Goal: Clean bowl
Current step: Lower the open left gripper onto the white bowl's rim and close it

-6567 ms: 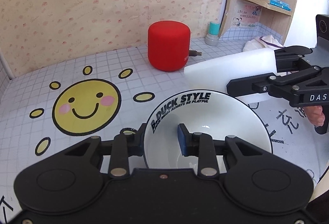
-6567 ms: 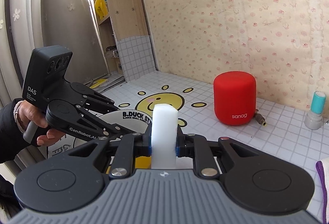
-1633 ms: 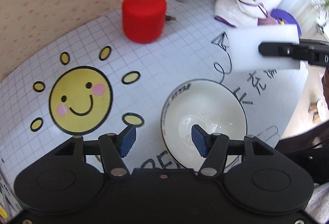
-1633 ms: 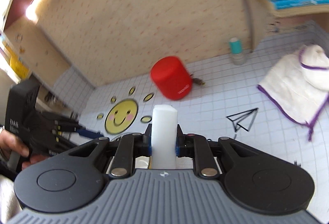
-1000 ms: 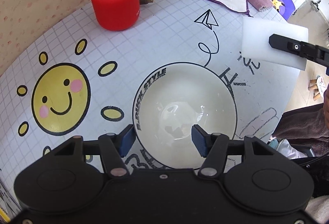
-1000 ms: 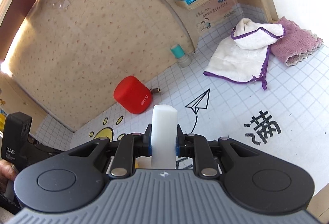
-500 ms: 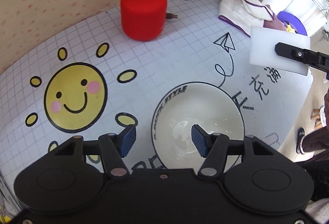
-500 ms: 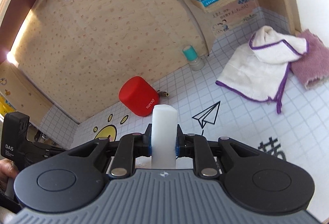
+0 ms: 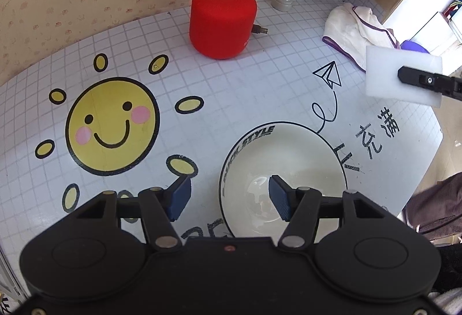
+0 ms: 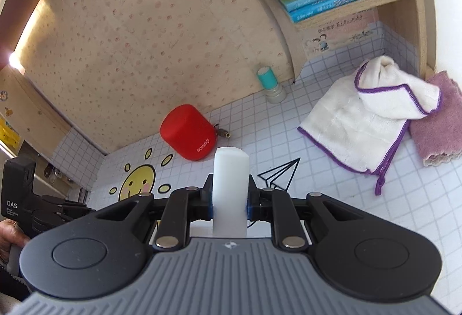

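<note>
Sponge [image 9: 402,78] withdrawn from bowl [image 9: 283,164] – right hand-held gripper [image 10: 230,203] clamps it; left hand-held gripper [image 9: 229,196] gapes | speaker [image 9: 222,20] behind

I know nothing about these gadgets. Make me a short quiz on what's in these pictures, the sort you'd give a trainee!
1. True or false: the right gripper holds nothing.
2. Which thing stands closest to the wall?
A. the bowl
B. the red speaker
C. the paper-plane drawing
3. Fill in: the left gripper is ____, with one finger over the bowl and the other outside its rim.

Key
1. False: it is shut on the white sponge.
2. B.
3. Open; its pads do not touch the bowl.
</note>
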Demonstrator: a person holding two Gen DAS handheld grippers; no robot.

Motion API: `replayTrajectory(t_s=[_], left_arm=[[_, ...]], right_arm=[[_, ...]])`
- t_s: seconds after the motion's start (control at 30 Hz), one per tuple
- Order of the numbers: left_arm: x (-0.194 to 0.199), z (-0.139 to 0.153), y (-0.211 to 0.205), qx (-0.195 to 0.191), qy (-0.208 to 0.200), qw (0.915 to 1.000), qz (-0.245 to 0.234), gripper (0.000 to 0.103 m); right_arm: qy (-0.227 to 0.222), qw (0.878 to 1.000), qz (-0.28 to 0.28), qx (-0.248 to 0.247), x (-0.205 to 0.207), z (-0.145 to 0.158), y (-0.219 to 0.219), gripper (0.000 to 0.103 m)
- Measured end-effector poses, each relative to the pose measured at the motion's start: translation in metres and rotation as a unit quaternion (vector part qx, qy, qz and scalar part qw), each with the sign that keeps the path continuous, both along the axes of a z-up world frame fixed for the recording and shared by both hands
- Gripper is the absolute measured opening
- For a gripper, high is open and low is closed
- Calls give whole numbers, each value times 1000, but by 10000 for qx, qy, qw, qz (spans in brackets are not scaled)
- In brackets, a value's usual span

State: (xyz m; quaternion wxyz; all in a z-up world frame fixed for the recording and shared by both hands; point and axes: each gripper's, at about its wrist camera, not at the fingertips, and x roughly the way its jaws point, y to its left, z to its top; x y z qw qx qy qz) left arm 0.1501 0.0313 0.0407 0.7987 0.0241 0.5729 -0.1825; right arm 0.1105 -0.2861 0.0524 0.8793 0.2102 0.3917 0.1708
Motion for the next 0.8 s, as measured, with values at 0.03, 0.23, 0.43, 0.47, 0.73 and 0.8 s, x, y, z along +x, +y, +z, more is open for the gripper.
replayTrajectory(t_s=[0.03,0.23,0.43,0.47,0.73,0.8], left_arm=[[0,-1,1,-22,7,10000,61,62],[-6,-2,2,-128,-115,9996,218,62],[-9,-7,12,-367,-19,9975,596,54],[-10,-9,16,-363,9,9970,680,54],[-19,-19,28,-513,-81,9932,1042,54],[-21,-21,29,-534,-163,9927,1073,54]], right_arm=[[27,9999,101,-11,0,-2,3,21],[159,9983,545,-96,4,-12,16,21],[219,9941,1049,-140,16,-19,32,21],[206,9935,1108,-144,17,-20,34,21],[-38,9866,1625,-117,32,-28,56,21],[-143,9850,1712,-147,34,-29,62,21]])
